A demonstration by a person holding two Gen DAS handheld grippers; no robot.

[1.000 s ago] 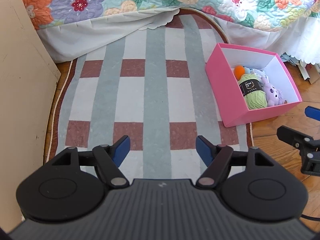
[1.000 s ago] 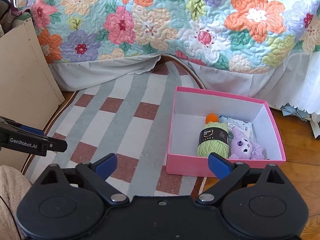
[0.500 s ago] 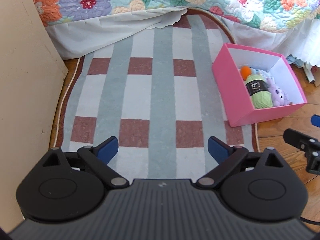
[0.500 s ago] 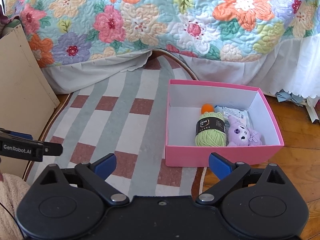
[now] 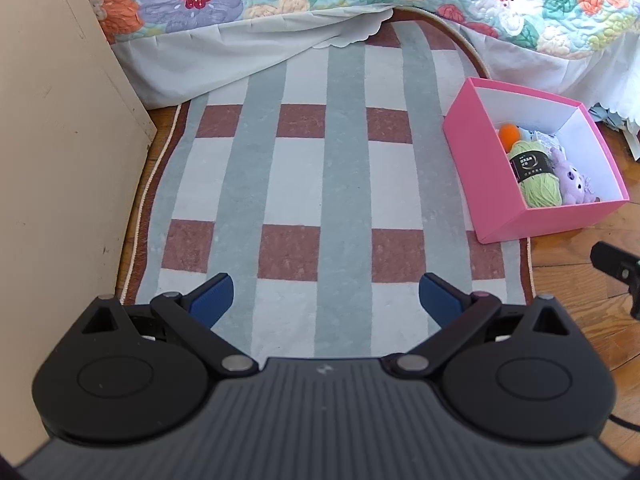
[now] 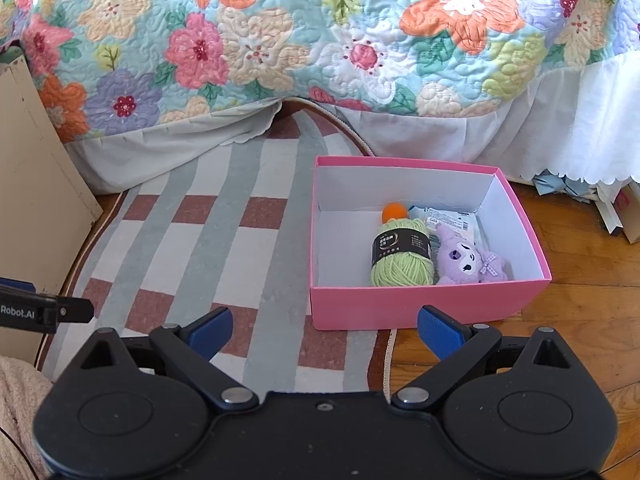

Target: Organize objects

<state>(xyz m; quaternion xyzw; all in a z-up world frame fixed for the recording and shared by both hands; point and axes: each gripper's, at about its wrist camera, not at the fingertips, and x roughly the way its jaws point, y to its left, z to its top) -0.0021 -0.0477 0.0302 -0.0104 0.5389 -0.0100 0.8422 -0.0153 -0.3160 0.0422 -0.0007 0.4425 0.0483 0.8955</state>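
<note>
A pink box stands half on the rug's right edge, half on the wood floor. Inside lie a green yarn skein, a purple plush toy, an orange ball and a light blue packet. My right gripper hovers open just in front of the box, nothing between its blue pads. My left gripper is wide open over the bare rug, with the pink box far to its right. Its finger shows in the right wrist view.
A checked rug covers the floor up to a bed with a flowered quilt and white skirt. A beige cabinet panel walls off the left. Wood floor lies right of the box, with papers under the bed.
The left gripper's jaws have spread much wider. In its view the pink box has slid further right and away. The right gripper stays open, with its view only slightly shifted.
</note>
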